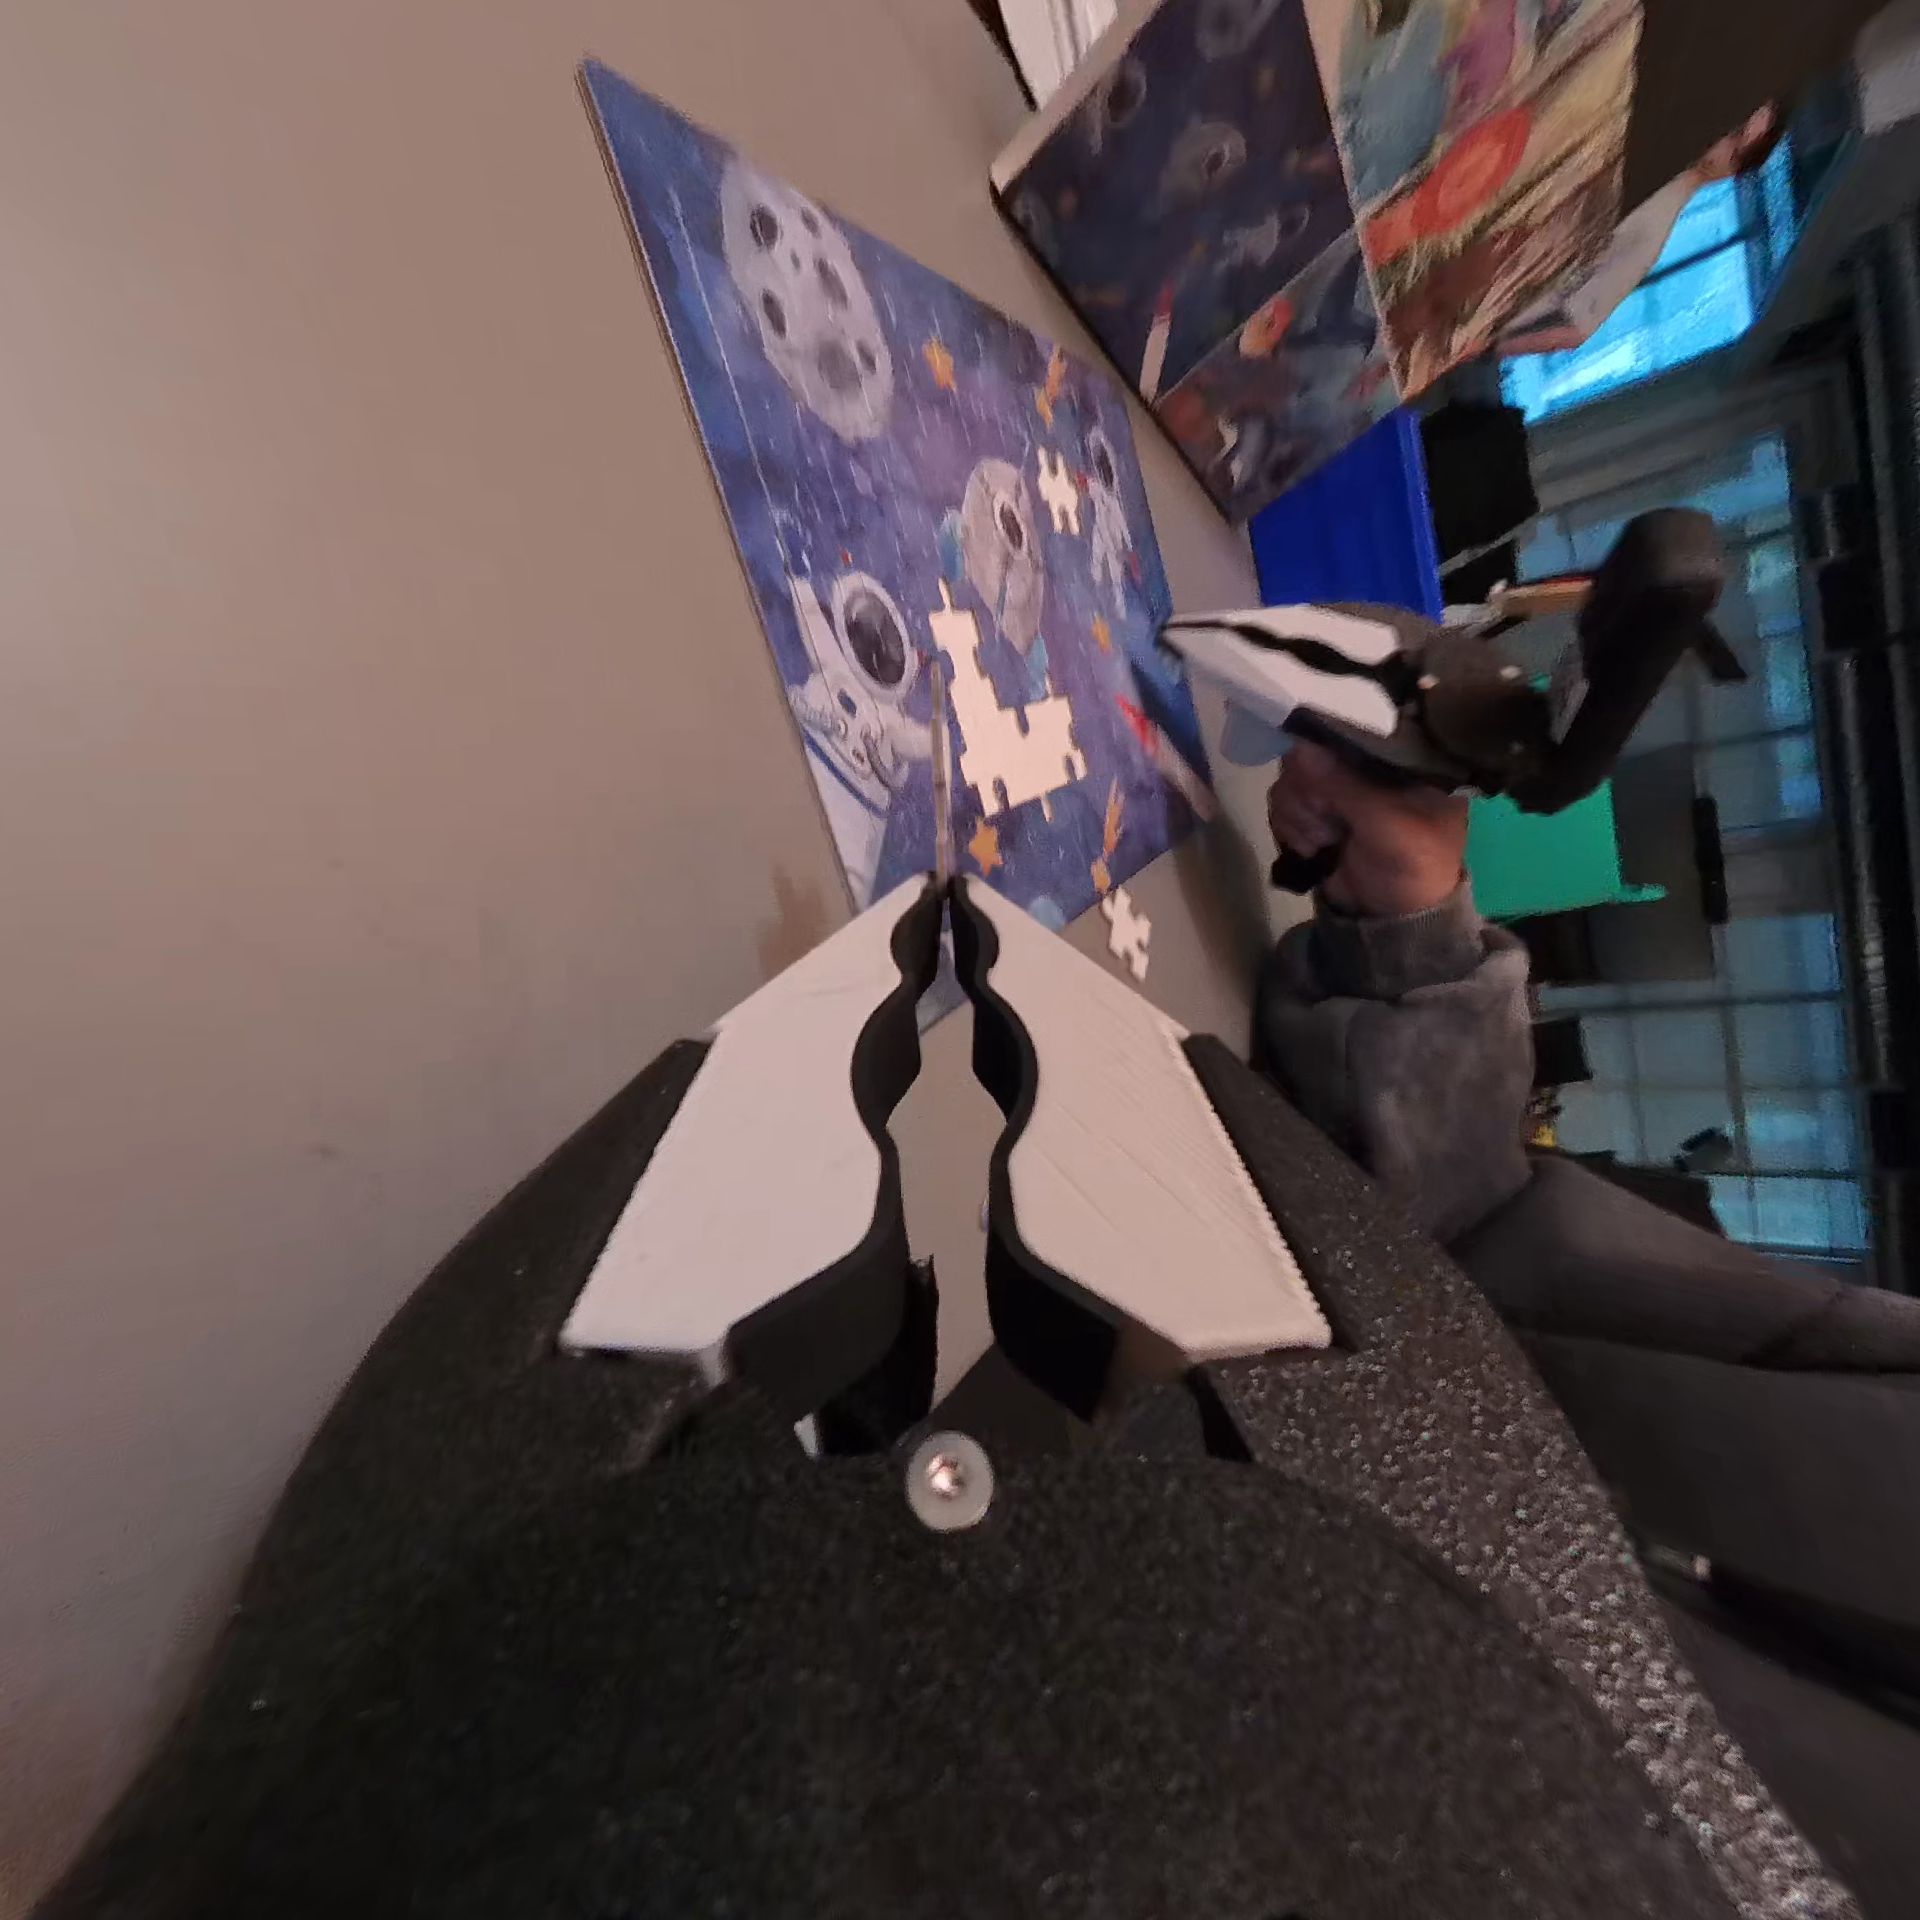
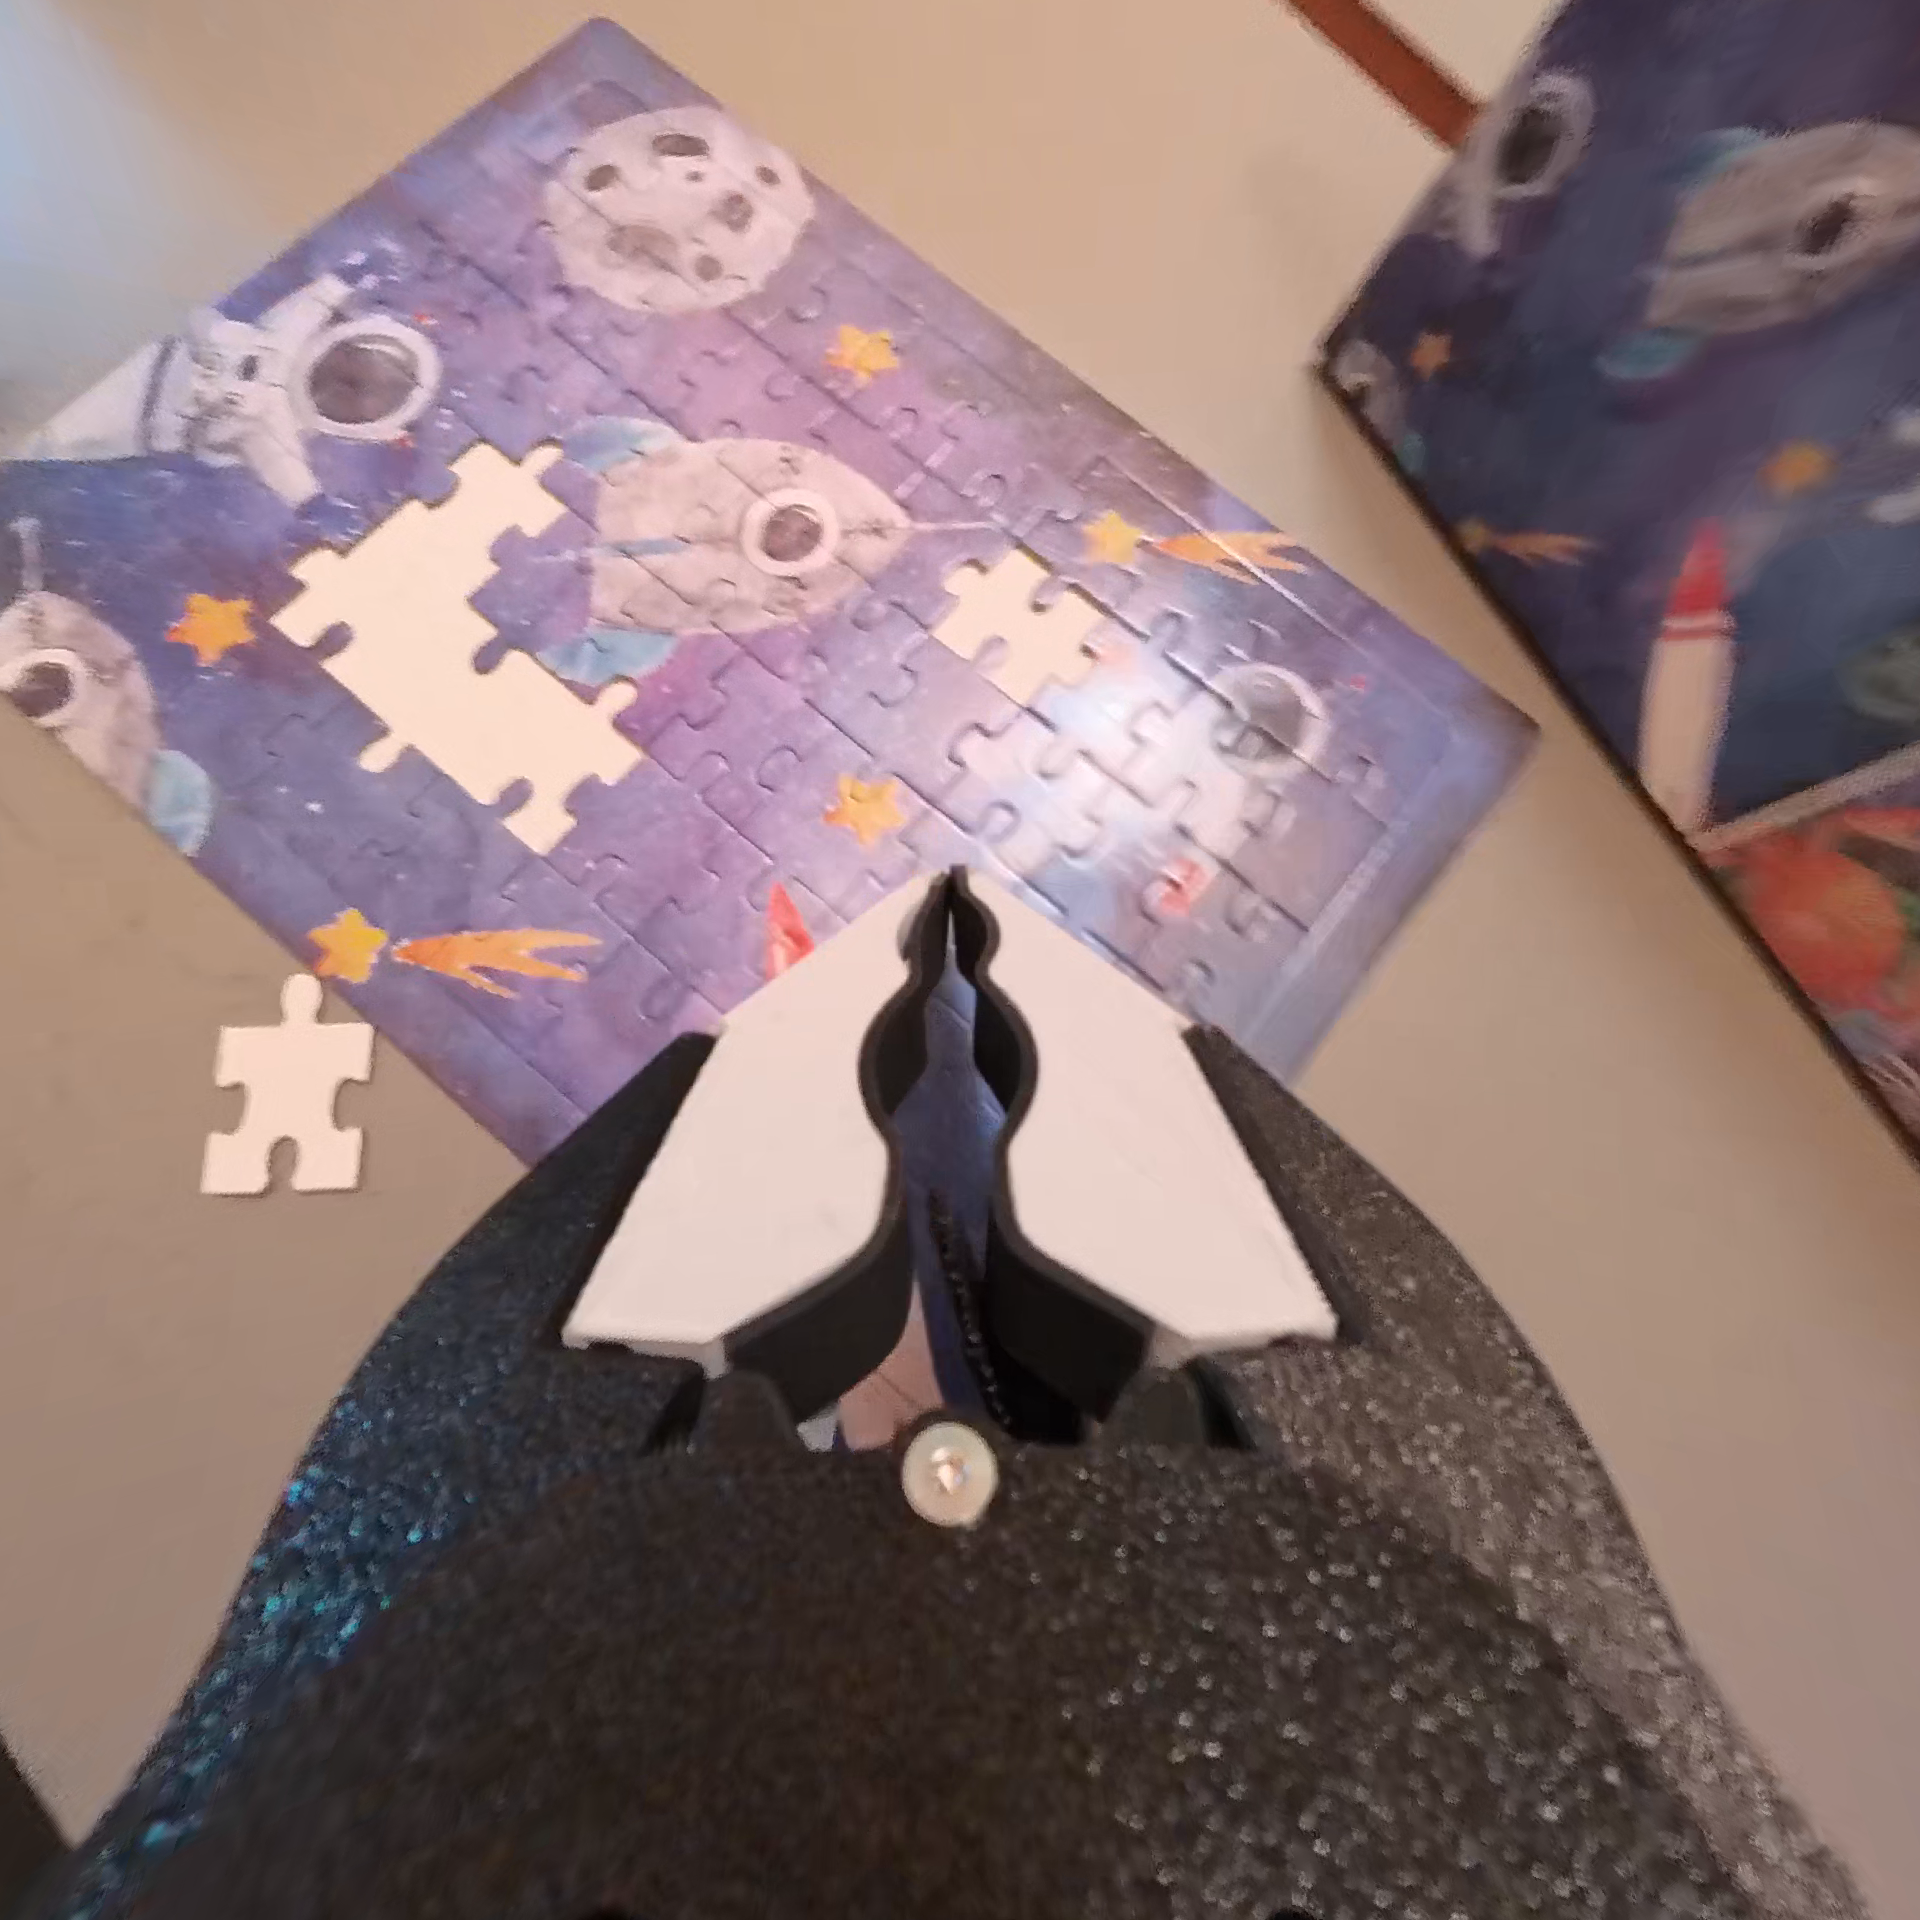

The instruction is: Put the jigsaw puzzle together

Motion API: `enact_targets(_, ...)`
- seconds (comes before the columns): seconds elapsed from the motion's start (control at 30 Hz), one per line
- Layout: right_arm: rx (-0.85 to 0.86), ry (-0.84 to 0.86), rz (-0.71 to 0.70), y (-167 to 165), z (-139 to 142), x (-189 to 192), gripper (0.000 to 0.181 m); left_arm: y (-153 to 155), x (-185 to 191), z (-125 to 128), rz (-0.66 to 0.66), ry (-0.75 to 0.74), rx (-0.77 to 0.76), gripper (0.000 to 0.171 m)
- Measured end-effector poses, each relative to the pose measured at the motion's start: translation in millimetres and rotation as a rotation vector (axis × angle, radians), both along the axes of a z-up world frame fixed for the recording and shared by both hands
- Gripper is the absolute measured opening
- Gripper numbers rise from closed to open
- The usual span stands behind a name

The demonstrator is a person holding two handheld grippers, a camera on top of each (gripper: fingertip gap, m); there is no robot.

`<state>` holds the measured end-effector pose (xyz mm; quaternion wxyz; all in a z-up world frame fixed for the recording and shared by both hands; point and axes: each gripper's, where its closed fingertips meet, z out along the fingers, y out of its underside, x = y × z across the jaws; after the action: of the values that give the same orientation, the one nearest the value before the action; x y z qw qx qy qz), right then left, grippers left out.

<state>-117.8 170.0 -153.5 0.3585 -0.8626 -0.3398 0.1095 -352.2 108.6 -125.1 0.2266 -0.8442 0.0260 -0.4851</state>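
A space-picture jigsaw puzzle (image 1: 894, 436) (image 2: 727, 727) lies on the beige table (image 1: 312, 623). It has a large white gap (image 1: 1008, 727) (image 2: 447, 644) beside the rocket and a small one-piece gap (image 1: 1058, 488) (image 2: 1013, 623). A loose piece, white side up (image 1: 1127, 930) (image 2: 286, 1091), lies just off the puzzle's near edge. My left gripper (image 1: 940, 883) is shut on a puzzle piece (image 1: 939, 769) seen edge-on, in line with the large gap. My right gripper (image 2: 951, 883) (image 1: 1169, 636) hovers over the puzzle's corner, shut on a blue piece (image 2: 951, 1122) showing between the jaws.
A box with the space picture and other printed pictures (image 1: 1195, 208) (image 2: 1683, 416) stands on the table beyond the puzzle. A hand in a grey sleeve (image 1: 1371, 842) holds the right gripper. A blue bin (image 1: 1351, 509) is off the table's edge. My hands' fingertips stand some 25 cm from each other.
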Motion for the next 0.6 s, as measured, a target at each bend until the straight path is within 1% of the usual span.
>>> enact_targets(0.07,0.031,-0.027,-0.097,-0.9,3.1,29.4,0.000,-10.0,-1.3,-11.5,-0.023,0.118,0.014,0.001)
enact_targets(0.13,0.041,-0.123,-0.216,-5.0,-2.8,72.0,0.000,-15.1,-7.9,-24.4,-0.021,0.249,0.034,0.001)
enact_targets(0.17,0.039,-0.159,-0.254,-9.8,-6.7,87.6,0.000,-15.4,-10.1,-28.3,-0.010,0.286,0.041,0.001)
enact_targets(0.2,0.023,-0.169,-0.270,-16.2,-11.2,95.6,0.000,-16.9,-7.3,-30.2,-0.019,0.291,0.039,0.001)
enact_targets(0.27,0.000,-0.140,-0.265,-27.9,-16.4,93.6,0.000,-17.3,4.2,-31.0,-0.040,0.260,0.030,0.001)
enact_targets(0.33,-0.003,-0.127,-0.244,-36.6,-16.3,85.3,0.000,-13.9,10.3,-37.4,-0.051,0.287,0.030,0.001)
enact_targets(0.47,0.028,-0.218,-0.237,-47.2,-16.2,85.7,0.000,-3.0,10.3,-36.0,-0.038,0.321,0.048,0.001)
enact_targets(0.53,0.030,-0.212,-0.240,-49.3,-16.0,86.3,0.000,-0.5,10.8,-34.9,-0.043,0.328,0.053,0.001)
enact_targets(0.6,0.024,-0.192,-0.253,-48.9,-14.0,87.6,0.000,3.0,9.7,-29.1,-0.026,0.298,0.064,0.001)
